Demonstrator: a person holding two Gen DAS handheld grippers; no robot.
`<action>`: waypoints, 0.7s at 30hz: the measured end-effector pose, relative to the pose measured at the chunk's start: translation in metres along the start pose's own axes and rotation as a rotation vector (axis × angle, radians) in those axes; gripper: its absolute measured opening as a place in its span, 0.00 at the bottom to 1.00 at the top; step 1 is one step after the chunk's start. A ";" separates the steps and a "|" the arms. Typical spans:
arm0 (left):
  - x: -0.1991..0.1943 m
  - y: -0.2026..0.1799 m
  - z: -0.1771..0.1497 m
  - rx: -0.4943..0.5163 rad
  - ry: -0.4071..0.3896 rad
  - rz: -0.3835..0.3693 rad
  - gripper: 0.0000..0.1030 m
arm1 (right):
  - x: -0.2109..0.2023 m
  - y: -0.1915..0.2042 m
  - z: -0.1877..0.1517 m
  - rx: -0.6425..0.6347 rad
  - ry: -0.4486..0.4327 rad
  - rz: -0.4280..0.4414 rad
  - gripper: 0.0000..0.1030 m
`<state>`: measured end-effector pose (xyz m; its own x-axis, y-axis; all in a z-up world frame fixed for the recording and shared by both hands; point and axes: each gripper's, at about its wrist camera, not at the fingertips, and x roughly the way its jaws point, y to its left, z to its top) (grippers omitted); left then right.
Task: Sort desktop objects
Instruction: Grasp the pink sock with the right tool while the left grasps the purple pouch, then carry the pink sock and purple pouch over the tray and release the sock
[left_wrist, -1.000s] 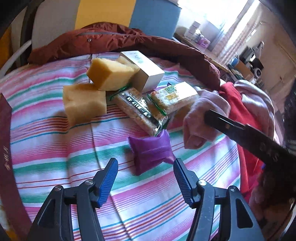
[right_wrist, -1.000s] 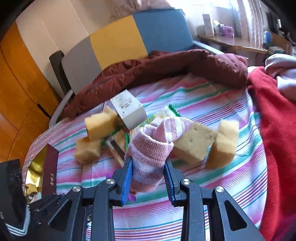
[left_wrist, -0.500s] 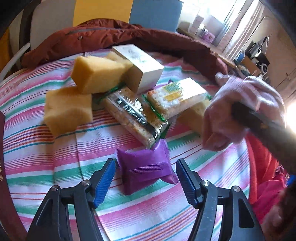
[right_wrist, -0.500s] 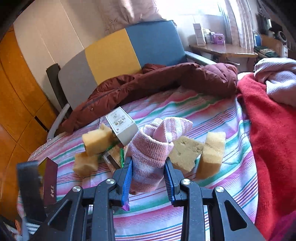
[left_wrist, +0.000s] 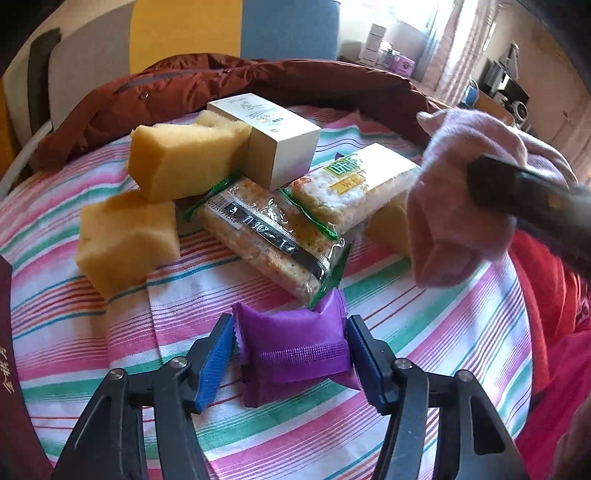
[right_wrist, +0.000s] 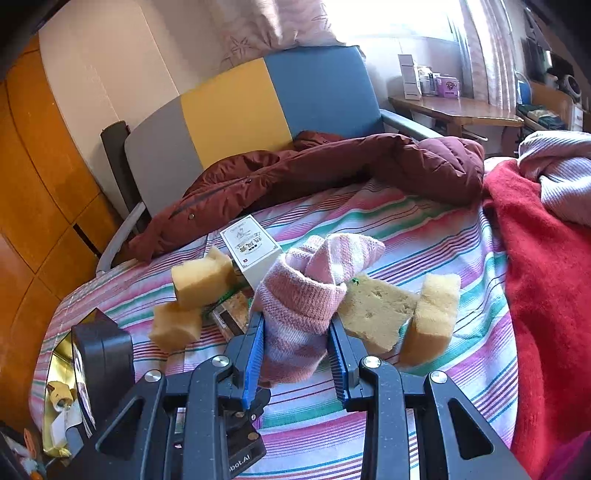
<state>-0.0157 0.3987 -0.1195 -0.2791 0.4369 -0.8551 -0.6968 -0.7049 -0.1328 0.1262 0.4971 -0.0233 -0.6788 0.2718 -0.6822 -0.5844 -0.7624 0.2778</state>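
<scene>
The purple packet (left_wrist: 295, 350) lies flat on the striped table (left_wrist: 110, 332), its long axis crosswise between the spread left claw (left_wrist: 290, 354). The right claw (right_wrist: 295, 354), raised, pinches a rolled pink sock (right_wrist: 303, 306).

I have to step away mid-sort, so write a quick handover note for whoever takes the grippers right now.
Right gripper: shut on the rolled pink sock, held above the striped tablecloth.
Left gripper: open, fingers straddling the purple packet, which lies on the cloth; not yet gripped.
Still clustered mid-table: white box, two cracker packs, and yellow sponges.
Done: sock picked up.
Left: place the sock, close on the purple packet, then sort the rest. No sorted piles are evident yet.
</scene>
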 end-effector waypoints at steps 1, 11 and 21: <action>-0.001 0.001 -0.001 0.006 -0.002 0.001 0.55 | 0.000 0.000 0.000 -0.002 0.001 0.001 0.32; -0.021 0.013 -0.028 0.039 -0.018 0.022 0.51 | 0.004 0.021 -0.004 -0.090 0.024 0.100 0.32; -0.048 0.033 -0.059 0.024 -0.049 0.049 0.50 | 0.009 0.052 -0.019 -0.219 0.071 0.185 0.32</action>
<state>0.0138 0.3218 -0.1117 -0.3447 0.4295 -0.8347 -0.6967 -0.7130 -0.0791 0.0980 0.4484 -0.0282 -0.7277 0.0800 -0.6812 -0.3379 -0.9061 0.2545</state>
